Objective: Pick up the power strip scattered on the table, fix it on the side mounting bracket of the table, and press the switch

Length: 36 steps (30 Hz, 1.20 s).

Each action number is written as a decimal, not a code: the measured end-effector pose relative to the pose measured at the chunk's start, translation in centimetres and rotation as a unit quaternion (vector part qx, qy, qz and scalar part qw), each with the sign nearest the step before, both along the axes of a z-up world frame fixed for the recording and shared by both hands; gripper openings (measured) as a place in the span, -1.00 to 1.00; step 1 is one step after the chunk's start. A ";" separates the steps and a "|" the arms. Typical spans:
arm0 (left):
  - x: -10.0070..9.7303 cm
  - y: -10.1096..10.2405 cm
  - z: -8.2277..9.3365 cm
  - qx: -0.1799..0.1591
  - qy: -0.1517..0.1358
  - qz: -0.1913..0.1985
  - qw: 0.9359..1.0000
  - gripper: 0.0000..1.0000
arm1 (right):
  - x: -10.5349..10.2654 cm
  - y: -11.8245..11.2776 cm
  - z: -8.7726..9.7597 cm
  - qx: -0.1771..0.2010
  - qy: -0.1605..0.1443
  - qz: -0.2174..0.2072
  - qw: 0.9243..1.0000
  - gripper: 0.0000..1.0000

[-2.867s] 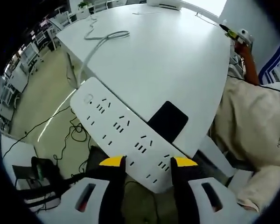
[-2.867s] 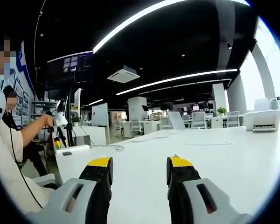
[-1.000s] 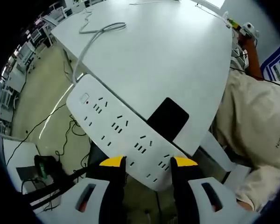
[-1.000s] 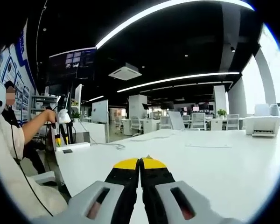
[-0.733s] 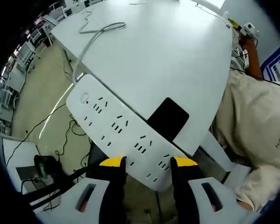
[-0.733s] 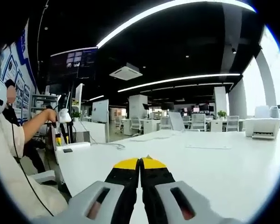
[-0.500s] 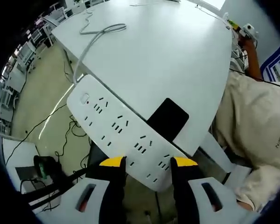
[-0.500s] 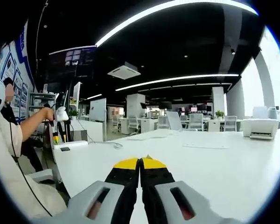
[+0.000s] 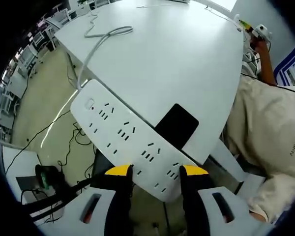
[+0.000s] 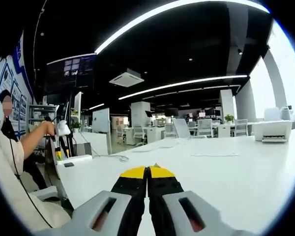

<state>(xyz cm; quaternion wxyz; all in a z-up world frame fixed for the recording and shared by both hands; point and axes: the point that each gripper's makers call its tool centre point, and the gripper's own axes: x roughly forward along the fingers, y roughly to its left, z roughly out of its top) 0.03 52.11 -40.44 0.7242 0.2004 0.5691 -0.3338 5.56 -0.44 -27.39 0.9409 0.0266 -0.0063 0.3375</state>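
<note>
**Holding the strip by the edge of the worktop**

The left claw [image 9: 156, 171] is pinching one end of the white strip [image 9: 125, 135]. Its two yellow tips are sitting on either side of that end. The strip is lying along the edge of the worktop [image 9: 177, 59], partly hanging out over the floor. A black flat thing [image 9: 176, 125] is lying on the worktop right behind the strip. The strip's white cord [image 9: 96, 46] is running away across the worktop. The switch [image 9: 91, 103] seems to be the small mark at the far end.

The right claw [image 10: 147, 172] is pressed together with nothing in it. It is pointing out low over the worktop [image 10: 221, 167].

I think the fixing step is going on now. I cannot tell if the strip is already in the bracket, because the bracket is hidden. Next, the strip needs to sit tight in the bracket. Then the shut right claw could push the switch.
</note>
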 end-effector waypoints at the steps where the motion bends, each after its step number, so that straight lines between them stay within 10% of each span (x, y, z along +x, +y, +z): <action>1: 0.0 0.0 0.0 0.001 0.001 0.000 1.000 -0.13 | 0.0 0.0 0.2 0.000 -0.003 0.000 1.000 -1.00; 24: 0.2 0.2 0.0 0.005 0.003 0.000 1.000 -0.13 | 0.2 1.3 5.5 0.031 0.012 0.031 0.999 -1.00; 36: 0.2 0.3 -0.1 0.011 0.010 -0.003 1.000 -0.13 | 1.6 5.8 8.0 -0.002 0.022 0.070 0.997 -1.00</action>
